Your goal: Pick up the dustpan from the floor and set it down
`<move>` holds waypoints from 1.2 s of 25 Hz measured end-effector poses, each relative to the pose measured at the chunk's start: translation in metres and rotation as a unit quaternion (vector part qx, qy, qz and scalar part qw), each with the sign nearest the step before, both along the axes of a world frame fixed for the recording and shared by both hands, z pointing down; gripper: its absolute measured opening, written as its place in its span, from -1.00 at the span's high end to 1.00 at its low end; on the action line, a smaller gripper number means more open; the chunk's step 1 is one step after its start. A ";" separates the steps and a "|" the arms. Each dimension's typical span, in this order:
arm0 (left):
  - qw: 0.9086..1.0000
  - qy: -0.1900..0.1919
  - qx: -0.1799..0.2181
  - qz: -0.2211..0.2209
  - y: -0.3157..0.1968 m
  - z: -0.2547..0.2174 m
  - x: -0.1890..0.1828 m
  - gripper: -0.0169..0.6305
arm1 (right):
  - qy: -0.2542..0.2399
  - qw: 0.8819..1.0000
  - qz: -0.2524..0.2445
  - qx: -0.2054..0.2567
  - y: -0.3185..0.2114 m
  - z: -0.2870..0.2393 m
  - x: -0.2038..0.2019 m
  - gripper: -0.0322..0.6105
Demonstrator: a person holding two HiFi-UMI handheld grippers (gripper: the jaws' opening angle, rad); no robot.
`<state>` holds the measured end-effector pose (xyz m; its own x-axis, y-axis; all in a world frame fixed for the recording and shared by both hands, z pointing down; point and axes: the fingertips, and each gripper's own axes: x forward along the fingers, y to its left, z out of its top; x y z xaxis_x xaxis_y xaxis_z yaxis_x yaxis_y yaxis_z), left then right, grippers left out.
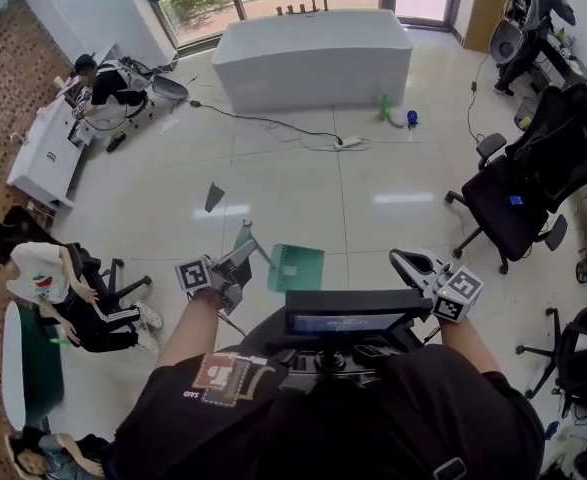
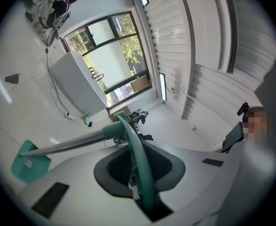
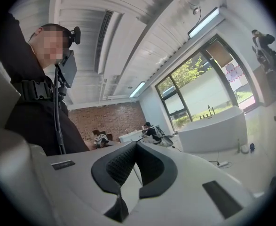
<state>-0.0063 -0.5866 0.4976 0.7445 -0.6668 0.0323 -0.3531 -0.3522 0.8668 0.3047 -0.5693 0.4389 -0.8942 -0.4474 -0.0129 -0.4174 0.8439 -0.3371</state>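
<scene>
- Glossy pale tiled floor, carrying a white bathtub at its far end.
- Black cable lies from the bathtub's left front corner to a white power strip just before the bathtub.
- Small green thing and blue thing near its right front corner.
- Dark wedge well before the bathtub, to its left.
- Black office chair stands to its right, nearer.
- Teal dustpan well before the bathtub; whether it touches the floor is unclear.
</scene>
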 end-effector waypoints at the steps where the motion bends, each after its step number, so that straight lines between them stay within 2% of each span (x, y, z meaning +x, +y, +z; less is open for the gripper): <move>1: 1.000 0.005 -0.007 -0.007 -0.015 0.001 0.000 0.74 | -0.001 1.000 0.005 -0.003 -0.011 0.002 0.004 0.87; 3: 1.000 0.012 -0.011 -0.015 -0.046 0.004 -0.008 0.74 | -0.001 1.000 0.013 -0.006 -0.033 0.005 0.001 0.86; 6: 1.000 0.019 -0.012 -0.005 -0.094 0.018 -0.037 0.74 | 0.007 1.000 0.026 -0.007 -0.073 0.008 -0.031 0.87; 8: 0.999 0.028 -0.014 0.011 -0.125 0.036 -0.064 0.74 | 0.012 0.999 0.038 -0.003 -0.106 0.011 -0.067 0.87; 13: 0.995 0.077 -0.034 0.048 -0.219 0.073 -0.146 0.75 | 0.019 0.996 0.084 -0.006 -0.220 0.000 -0.177 0.87; 16: 0.993 0.074 -0.046 0.078 -0.277 0.097 -0.194 0.78 | 0.024 0.994 0.106 -0.013 -0.286 -0.002 -0.237 0.87; 19: 0.990 0.068 -0.053 0.111 -0.333 0.122 -0.222 0.79 | 0.037 0.992 0.118 -0.025 -0.342 0.012 -0.282 0.87; 21: 0.988 0.069 -0.075 0.116 -0.368 0.144 -0.229 0.79 | 0.049 0.992 0.112 -0.035 -0.374 0.024 -0.302 0.86; 24: 0.989 0.063 -0.083 0.107 -0.417 0.170 -0.223 0.79 | 0.054 0.993 0.096 -0.049 -0.416 0.048 -0.314 0.87; 30: 0.989 0.038 -0.112 0.085 -0.491 0.230 -0.176 0.79 | 0.048 0.996 0.031 -0.068 -0.486 0.089 -0.289 0.87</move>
<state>-0.1819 -1.0774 0.7271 0.8509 -0.5148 0.1047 -0.2364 -0.1972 0.9514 0.0162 -1.0553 0.5280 -0.8589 -0.4939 0.1357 -0.5033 0.7647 -0.4024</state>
